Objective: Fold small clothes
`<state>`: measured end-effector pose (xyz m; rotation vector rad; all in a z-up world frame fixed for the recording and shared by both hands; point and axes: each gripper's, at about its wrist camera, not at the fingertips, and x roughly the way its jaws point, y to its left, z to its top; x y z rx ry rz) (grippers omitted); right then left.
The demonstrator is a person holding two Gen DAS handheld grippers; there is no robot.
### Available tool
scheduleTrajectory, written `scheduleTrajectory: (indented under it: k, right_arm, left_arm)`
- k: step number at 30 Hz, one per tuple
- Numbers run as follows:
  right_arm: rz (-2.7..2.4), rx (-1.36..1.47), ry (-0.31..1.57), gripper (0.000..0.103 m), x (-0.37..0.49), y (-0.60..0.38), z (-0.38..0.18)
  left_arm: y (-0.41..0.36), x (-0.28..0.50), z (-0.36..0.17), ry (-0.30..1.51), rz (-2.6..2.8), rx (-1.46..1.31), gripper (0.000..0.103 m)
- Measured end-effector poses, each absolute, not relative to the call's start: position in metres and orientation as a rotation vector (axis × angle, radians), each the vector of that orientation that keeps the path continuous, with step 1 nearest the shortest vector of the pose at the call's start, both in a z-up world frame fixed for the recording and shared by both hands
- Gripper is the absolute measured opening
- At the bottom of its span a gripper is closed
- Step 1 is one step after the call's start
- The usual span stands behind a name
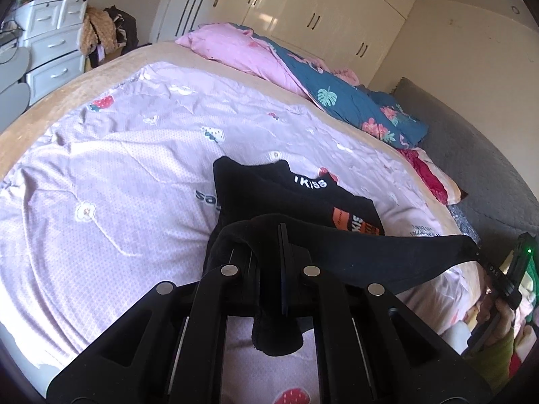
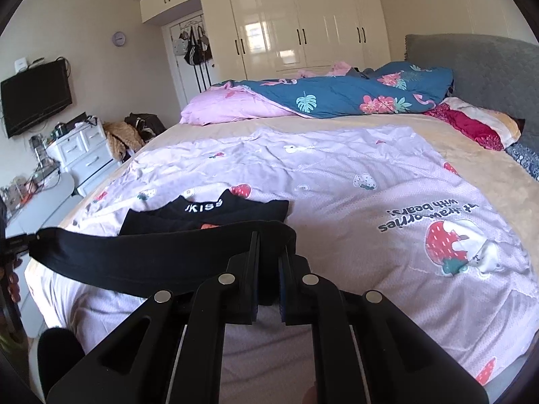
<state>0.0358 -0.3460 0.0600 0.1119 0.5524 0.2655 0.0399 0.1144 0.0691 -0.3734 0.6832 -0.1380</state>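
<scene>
L gripper (image 1: 281, 235) is pinched tight on one end of a black garment (image 1: 387, 256), fabric bunched over its fingers w/ a tail hanging below. The garment stretches taut in the air, just above the bed's near edge, across to the R gripper (image 2: 269, 245), whose jaws stand narrow, clamped on the other end. Behind the stretched piece, a folded black shirt (image 2: 215, 217) w/ white lettering and an orange patch lies flat on the lilac strawberry-print sheet (image 2: 370, 185). Further back: pink and teal floral duvet (image 2: 337, 97), grey headboard (image 2: 471, 64) at far right.
</scene>
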Motion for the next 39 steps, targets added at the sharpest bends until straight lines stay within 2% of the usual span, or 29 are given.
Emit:
scheduleTrajectory:
  k: [19, 39]
  right_arm:
    - [0.226, 0.179, 0.582, 0.009, 0.105, -0.336, 0.059]
    - [0.138, 0.122, 0.642, 0.009, 0.162, -0.316, 0.032]
  left_arm:
    - [0.123, 0.093, 0.059, 0.635, -0.049, -0.461, 0.002]
    - [0.129, 0.149, 0.027, 0.694, 0.005, -0.442, 0.002]
